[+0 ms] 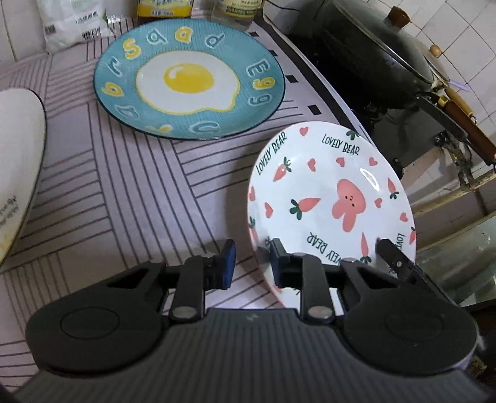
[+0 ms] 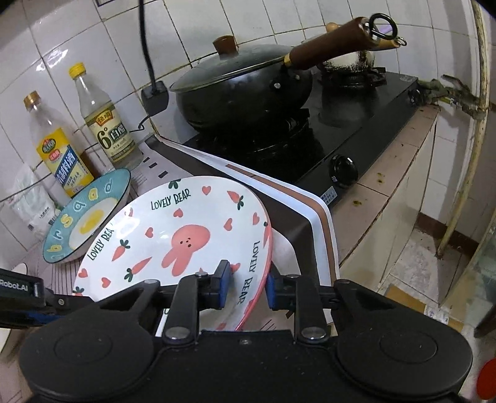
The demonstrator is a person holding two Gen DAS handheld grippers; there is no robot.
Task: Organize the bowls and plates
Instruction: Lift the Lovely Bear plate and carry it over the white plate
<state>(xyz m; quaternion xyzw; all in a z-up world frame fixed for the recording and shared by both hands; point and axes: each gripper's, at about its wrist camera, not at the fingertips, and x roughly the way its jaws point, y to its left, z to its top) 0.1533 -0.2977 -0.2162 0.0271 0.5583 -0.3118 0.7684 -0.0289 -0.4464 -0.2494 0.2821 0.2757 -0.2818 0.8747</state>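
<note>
At the far left of the left wrist view, the curved rim of a white ceramic dish (image 1: 18, 173) cuts into the picture, resting on the tabletop (image 1: 108, 186), which is covered by a pale lilac mat with dark line patterns. Further back lies a round teal ceramic plate painted with a fried egg and yellow letters (image 1: 189, 79), flat on the mat, with a white plastic bag (image 1: 74, 21) and two clear bottles with yellow labels (image 2: 59, 148) behind it against the tiled wall.

To the right of that is the round white ceramic plate printed with a pink rabbit, carrots and "LOVELY BEAR" (image 1: 331, 198). It stands tilted, its right edge raised toward the stove and its face turned up and leftward. Being round, it has no long axis. It sits at the mat's right border, nearer than the teal plate and apart from it in the left view.

The left tongs (image 1: 250, 263) are nearly together, with the plate's lower left rim at the right blue pad; whether both pads press it I cannot tell. The right tongs (image 2: 248, 286) are clamped on the plate's near right rim, one blue pad on its face, one under its pink edge.

Rightmost stands a black lidded wok with a wooden handle (image 2: 245, 90) on a black gas stove (image 2: 341, 148).
</note>
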